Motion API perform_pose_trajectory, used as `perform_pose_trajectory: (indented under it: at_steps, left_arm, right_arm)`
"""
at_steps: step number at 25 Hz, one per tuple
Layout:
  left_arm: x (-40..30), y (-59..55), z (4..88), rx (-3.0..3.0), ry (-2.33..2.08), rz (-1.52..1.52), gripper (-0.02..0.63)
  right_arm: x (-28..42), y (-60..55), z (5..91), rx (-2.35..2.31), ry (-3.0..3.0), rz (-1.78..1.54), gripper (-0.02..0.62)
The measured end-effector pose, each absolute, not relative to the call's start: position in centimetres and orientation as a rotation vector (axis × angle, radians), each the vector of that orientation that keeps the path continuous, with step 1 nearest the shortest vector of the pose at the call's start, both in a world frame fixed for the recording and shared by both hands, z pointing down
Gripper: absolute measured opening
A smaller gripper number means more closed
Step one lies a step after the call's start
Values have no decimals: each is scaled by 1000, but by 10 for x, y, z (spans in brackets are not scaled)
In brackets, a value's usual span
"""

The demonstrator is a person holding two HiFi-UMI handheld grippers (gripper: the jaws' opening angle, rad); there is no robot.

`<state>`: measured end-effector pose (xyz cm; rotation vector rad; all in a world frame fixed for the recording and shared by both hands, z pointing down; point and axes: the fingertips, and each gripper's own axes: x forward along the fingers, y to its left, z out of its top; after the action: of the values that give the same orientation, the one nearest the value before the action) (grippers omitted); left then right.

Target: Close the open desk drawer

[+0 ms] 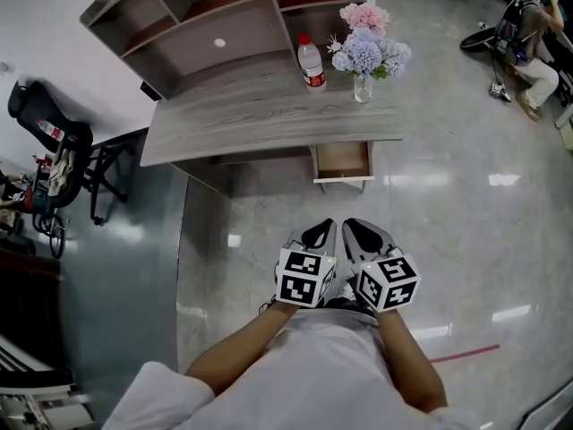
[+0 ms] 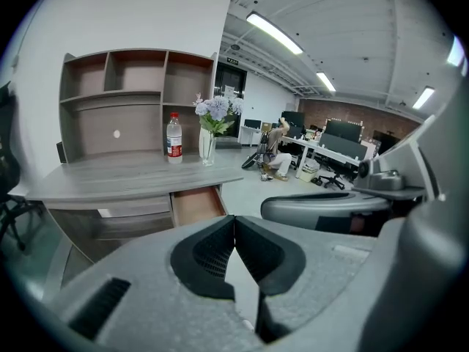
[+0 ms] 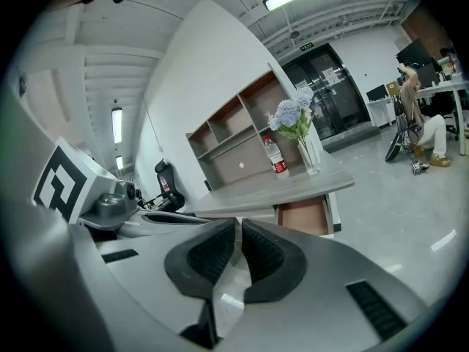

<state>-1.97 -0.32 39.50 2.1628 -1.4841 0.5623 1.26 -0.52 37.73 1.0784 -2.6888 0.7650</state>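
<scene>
The grey desk (image 1: pixel 260 119) has one drawer (image 1: pixel 343 161) pulled out under its right end, its brown inside empty. The same drawer (image 2: pixel 196 205) shows ahead in the left gripper view and, as the drawer (image 3: pixel 304 215), in the right gripper view. Both grippers are held side by side over the floor, well short of the drawer and pointing toward it. My left gripper (image 1: pixel 320 230) is shut with nothing in it, its pads (image 2: pixel 220 244) meeting at the tips. My right gripper (image 1: pixel 359 229) is also shut and empty, its pads (image 3: pixel 260 251) close together.
A water bottle (image 1: pixel 311 63) and a vase of flowers (image 1: pixel 365 52) stand on the desk in front of a shelf hutch (image 1: pixel 206 16). A black chair (image 1: pixel 63 155) stands left of the desk. A person (image 1: pixel 530 47) sits far right. Red tape (image 1: pixel 464 355) marks the glossy floor.
</scene>
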Motion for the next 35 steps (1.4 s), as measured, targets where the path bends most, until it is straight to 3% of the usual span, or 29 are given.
perform_pose_trajectory:
  at_steps: [19, 23, 35]
  left_arm:
    - [-54, -77, 455, 2142, -1383, 543, 5]
    - [-62, -103, 470, 2158, -1372, 560, 5]
    - [-76, -136, 504, 2145, -1290, 623, 5]
  right_arm:
    - [-14, -80, 460, 1237, -2643, 1148, 11]
    - [-15, -102, 492, 1323, -2576, 1292, 98]
    - [-13, -148, 561, 1531, -2432, 1672, 177]
